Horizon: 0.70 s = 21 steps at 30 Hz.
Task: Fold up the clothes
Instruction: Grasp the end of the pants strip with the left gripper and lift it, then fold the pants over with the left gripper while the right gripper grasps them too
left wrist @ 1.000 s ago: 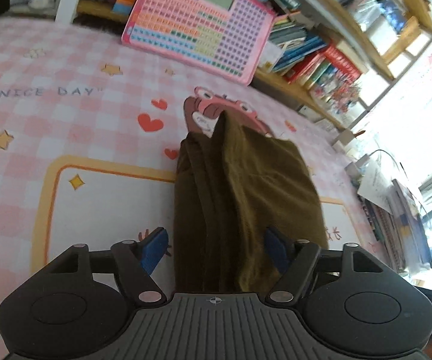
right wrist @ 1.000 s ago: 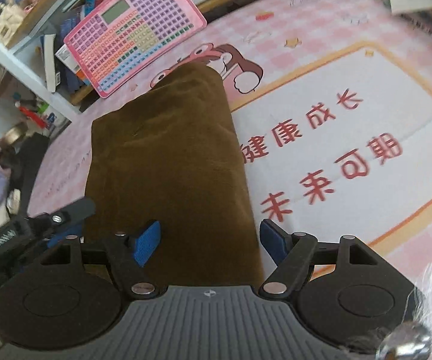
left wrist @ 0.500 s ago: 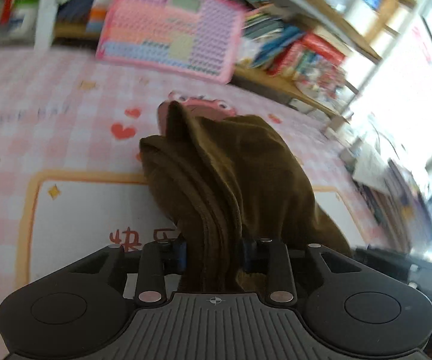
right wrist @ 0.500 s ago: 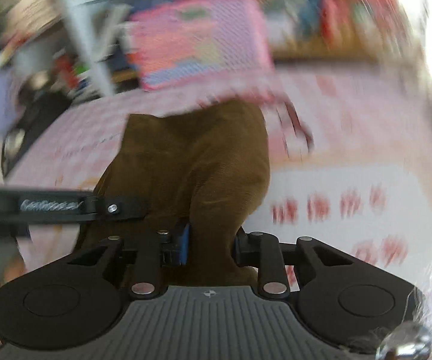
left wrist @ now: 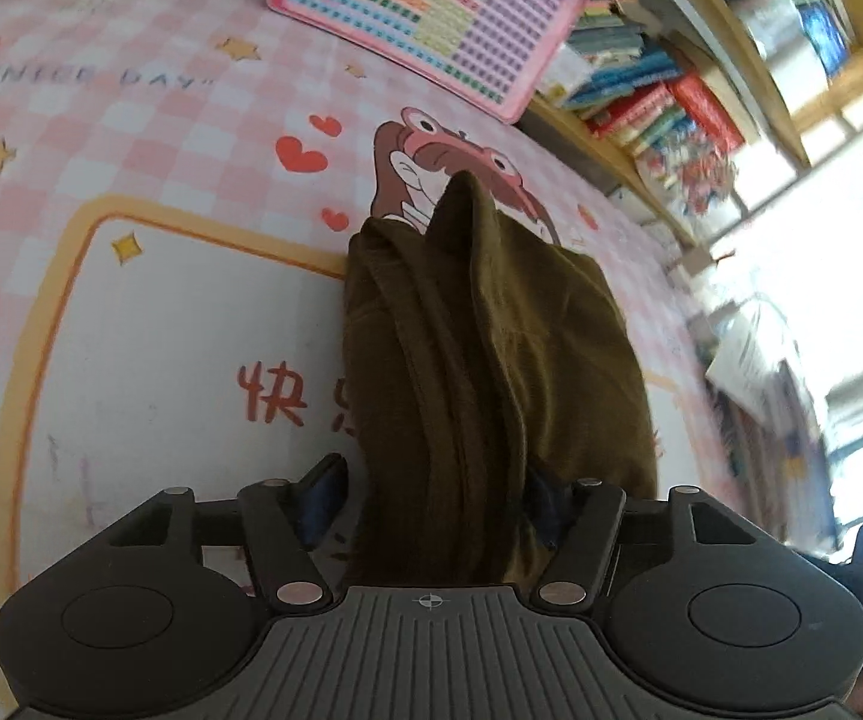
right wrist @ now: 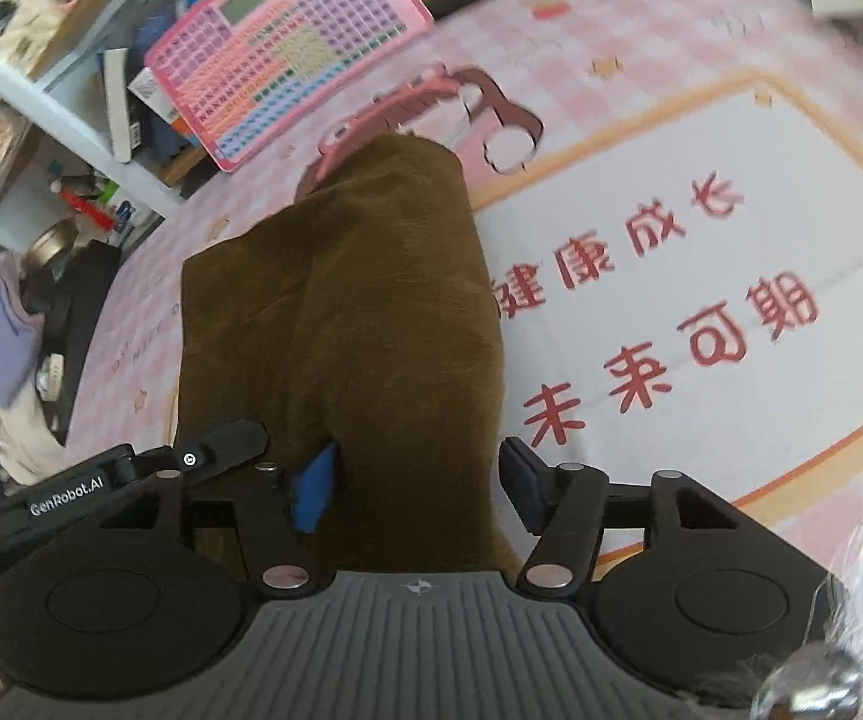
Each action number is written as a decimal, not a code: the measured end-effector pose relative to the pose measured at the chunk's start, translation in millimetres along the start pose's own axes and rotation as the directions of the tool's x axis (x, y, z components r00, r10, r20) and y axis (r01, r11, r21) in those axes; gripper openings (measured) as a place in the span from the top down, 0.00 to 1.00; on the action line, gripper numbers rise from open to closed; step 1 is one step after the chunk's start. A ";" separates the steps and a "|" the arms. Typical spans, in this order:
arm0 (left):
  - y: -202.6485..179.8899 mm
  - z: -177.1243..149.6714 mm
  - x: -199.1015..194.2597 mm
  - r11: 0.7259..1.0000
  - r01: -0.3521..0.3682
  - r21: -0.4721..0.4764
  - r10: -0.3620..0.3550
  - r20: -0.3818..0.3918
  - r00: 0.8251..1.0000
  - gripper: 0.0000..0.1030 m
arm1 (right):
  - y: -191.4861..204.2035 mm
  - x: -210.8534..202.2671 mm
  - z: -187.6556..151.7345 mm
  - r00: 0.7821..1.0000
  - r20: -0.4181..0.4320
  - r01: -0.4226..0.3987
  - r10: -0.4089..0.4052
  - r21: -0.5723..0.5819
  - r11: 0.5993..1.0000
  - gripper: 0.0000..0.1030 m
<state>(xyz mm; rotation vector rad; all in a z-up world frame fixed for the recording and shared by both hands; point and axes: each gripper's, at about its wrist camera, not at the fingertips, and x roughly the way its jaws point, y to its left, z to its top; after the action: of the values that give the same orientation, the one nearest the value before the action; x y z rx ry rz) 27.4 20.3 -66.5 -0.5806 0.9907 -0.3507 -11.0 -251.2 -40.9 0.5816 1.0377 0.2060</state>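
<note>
Since half a second ago, both claws have spread apart after being pinched on the cloth. Left claw (left wrist: 437, 495): jaws wide, blue pads on either side of the brown garment (left wrist: 479, 348), the left pad clear of the cloth, the right pad partly hidden behind a fold; nothing gripped. Right claw (right wrist: 416, 483): jaws likewise wide, straddling the garment's near end, the left pad close against the cloth, the right pad apart from it; nothing gripped. The left claw's body shows in the right wrist view, just beside the garment's left edge.

Garment: folded into a long narrow bundle, lying on the pink checked sheet (left wrist: 101, 138), layered edges visible along its left side. Its far end covers part of the cartoon figure (left wrist: 425, 147) printed on the sheet. Beyond the garment's far end a pink keyboard toy (left wrist: 425, 18) leans against the bookshelf (left wrist: 659, 90). Red printed characters lie on the sheet on both sides of the garment.
</note>
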 end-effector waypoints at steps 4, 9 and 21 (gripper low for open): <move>-8.5 -4.3 5.9 1.000 -0.020 -0.020 0.020 -0.002 1.000 0.55 | -1.3 11.6 2.9 0.997 -0.051 -0.051 0.049 -0.021 0.999 0.59; -35.4 -10.9 -8.2 0.997 -0.069 0.035 0.067 0.053 0.996 0.70 | 9.6 2.7 10.0 0.996 -0.052 -0.086 0.078 -0.175 0.981 0.74; -85.8 -25.9 -30.3 0.986 -0.133 0.101 0.113 0.186 0.976 0.69 | 16.3 -40.5 12.3 0.985 0.067 -0.118 0.161 -0.421 0.899 0.74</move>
<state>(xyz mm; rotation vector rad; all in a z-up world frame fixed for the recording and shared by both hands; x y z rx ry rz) -11.9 -39.7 -4.8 -0.4371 0.8231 -0.2380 -19.2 -259.3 3.0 0.2728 0.8207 0.5073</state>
